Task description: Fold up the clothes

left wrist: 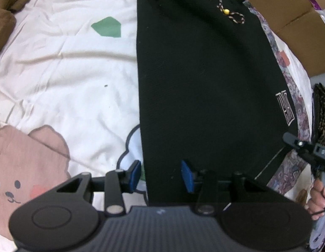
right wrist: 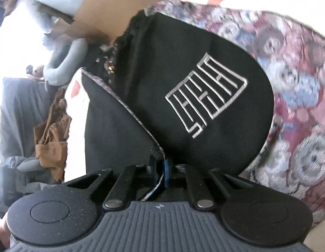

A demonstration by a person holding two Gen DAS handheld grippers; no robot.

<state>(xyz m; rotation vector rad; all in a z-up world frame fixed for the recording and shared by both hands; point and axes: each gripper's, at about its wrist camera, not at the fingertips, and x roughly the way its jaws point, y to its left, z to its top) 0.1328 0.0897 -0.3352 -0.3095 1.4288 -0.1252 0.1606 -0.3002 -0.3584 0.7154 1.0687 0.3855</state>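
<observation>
- The black garment (left wrist: 204,88) lies flat along the bed, on a cartoon-print sheet (left wrist: 63,67), with a floral-patterned lining (left wrist: 292,88) showing along its far edge; its drawstring (left wrist: 227,12) marks the waist end, so it reads as laid out for a lengthwise fold.
- Your right hand-held gripper (right wrist: 161,168) is pinched fully closed on the patterned edge of that garment, just below the embroidered logo (right wrist: 206,94). Fabric bunches up from the blue pads, which suggests you are raising this side to carry it over.
- Your left hand-held gripper (left wrist: 161,174) stands partly open, straddling the garment's near left edge with one pad over the sheet and one over black cloth; it holds nothing, probably waiting to pin or take that edge.
</observation>
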